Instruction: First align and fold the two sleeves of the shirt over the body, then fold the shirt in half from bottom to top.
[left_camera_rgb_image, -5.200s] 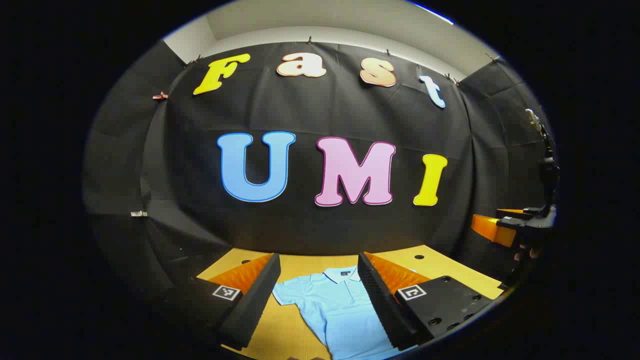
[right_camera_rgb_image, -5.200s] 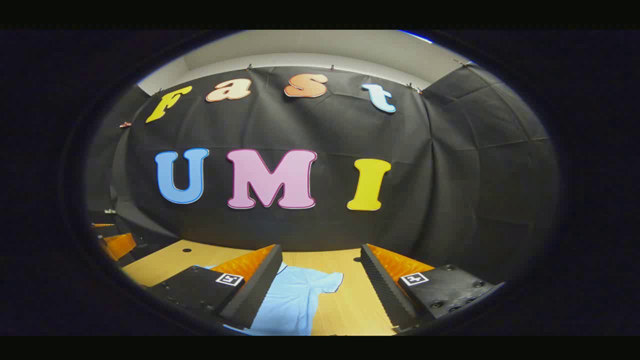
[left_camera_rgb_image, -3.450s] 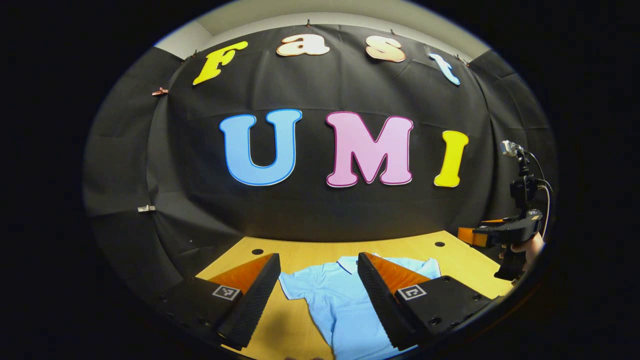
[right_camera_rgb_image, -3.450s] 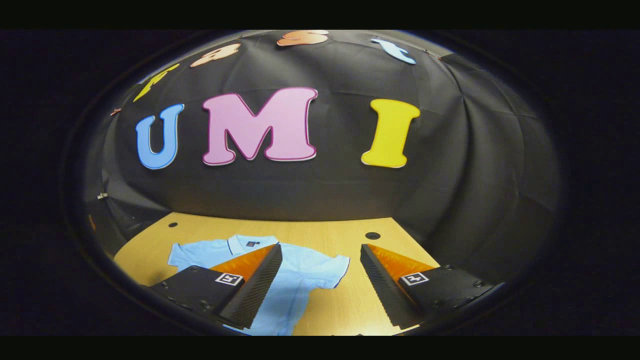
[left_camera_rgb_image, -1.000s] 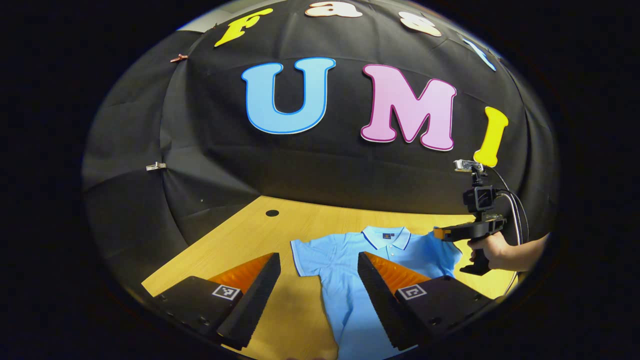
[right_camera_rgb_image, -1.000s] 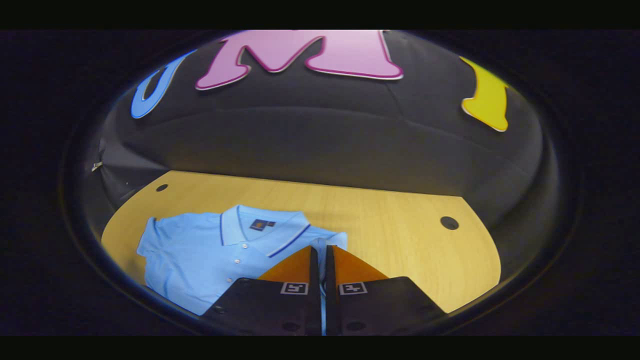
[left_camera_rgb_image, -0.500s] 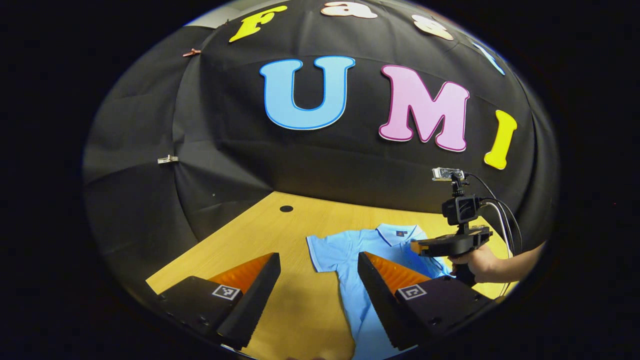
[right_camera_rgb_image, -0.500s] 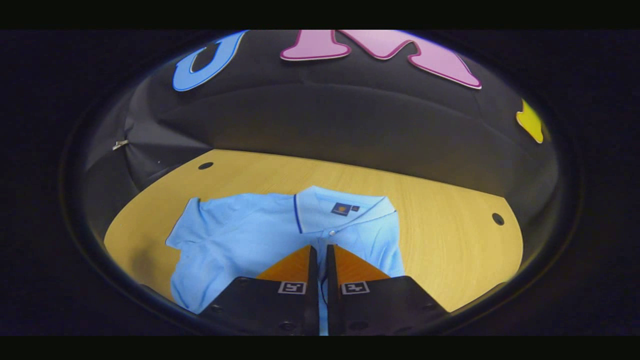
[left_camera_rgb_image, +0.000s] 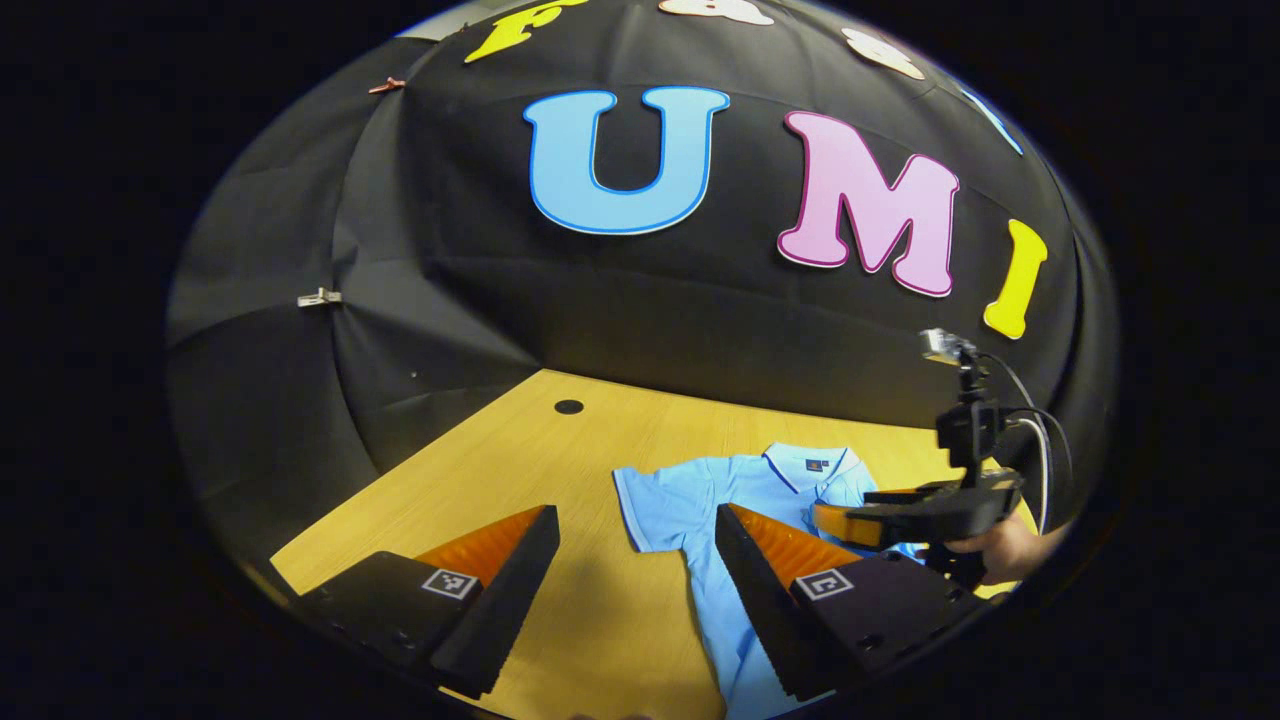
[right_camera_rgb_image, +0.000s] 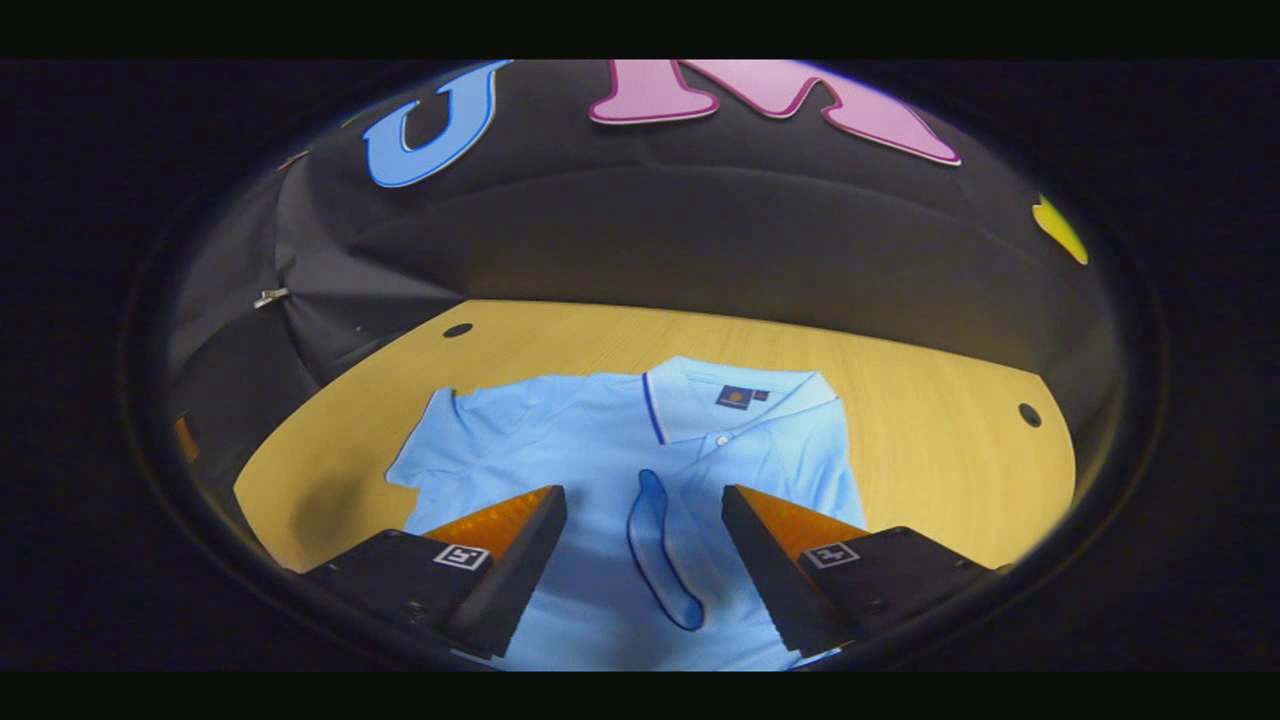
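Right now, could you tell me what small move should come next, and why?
Probably bring the open left gripper down onto the flat sleeve: the other sleeve already lies folded over the shirt, and the right gripper hangs open above it.

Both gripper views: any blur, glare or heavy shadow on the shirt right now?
Left gripper view: sharp, no glare; the shirt is evenly lit, fisheye bends the table edge, and a soft shadow lies between the left gripper fingers. Right gripper view: slightly softer and dimmer toward the rim; a shadow darkens the table at lower left; shirt and folded sleeve read clearly below the right gripper.
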